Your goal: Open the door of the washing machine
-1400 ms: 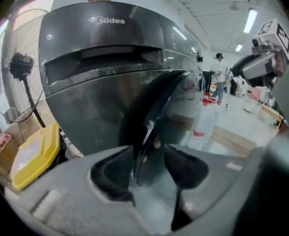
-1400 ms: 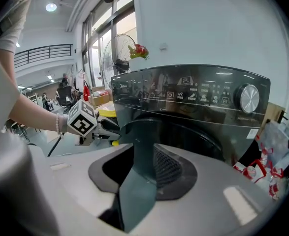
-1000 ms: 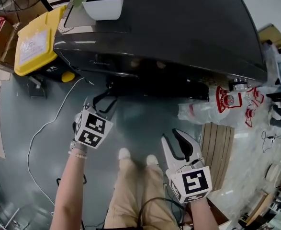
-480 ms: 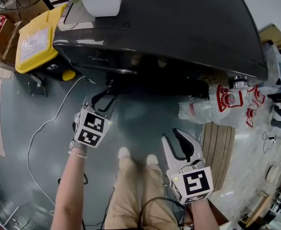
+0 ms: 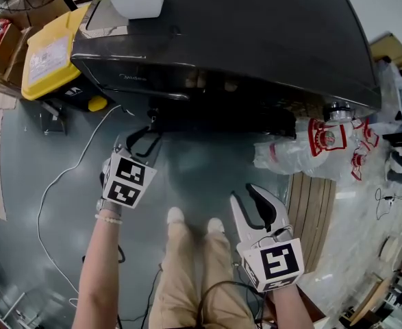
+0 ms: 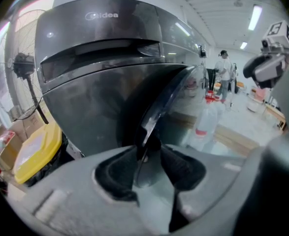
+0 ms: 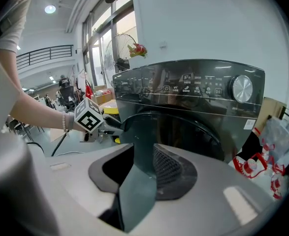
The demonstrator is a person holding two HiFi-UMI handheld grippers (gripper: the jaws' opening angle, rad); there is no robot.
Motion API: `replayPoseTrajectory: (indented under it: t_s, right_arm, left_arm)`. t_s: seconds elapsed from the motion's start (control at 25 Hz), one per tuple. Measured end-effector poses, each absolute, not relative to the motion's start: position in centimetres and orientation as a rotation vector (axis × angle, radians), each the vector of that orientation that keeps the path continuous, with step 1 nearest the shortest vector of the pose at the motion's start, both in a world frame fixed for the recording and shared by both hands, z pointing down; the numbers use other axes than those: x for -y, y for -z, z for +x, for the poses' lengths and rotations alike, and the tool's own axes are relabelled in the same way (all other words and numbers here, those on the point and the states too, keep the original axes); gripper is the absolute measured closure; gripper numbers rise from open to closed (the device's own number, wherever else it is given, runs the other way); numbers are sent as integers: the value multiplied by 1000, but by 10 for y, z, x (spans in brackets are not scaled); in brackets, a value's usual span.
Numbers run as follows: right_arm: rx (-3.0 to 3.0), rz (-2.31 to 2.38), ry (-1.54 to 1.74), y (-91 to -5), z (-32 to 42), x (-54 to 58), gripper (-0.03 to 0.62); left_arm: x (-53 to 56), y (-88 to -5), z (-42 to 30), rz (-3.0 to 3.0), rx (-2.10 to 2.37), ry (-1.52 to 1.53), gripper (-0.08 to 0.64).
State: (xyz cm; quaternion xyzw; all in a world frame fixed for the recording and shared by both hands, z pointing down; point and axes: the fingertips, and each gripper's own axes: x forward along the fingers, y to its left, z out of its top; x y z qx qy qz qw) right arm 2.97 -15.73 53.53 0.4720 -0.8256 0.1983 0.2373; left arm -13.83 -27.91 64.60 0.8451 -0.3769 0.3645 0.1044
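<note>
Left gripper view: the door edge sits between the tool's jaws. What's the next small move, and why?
Probably finish closing the left tool on the door edge before pulling. Its jaws have just been closing with the edge between them, yet a gap shows beside one pad, and the door of the washing machine is only ajar.
</note>
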Motion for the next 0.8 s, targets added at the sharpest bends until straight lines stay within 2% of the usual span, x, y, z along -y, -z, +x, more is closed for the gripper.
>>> replayPoseTrajectory:
  t_s: [0.8]
  right_arm:
    - [2237, 1326, -540, -527, 44, 133, 483]
  left_arm:
    - [198, -654, -132, 2452, 1042, -1122, 440]
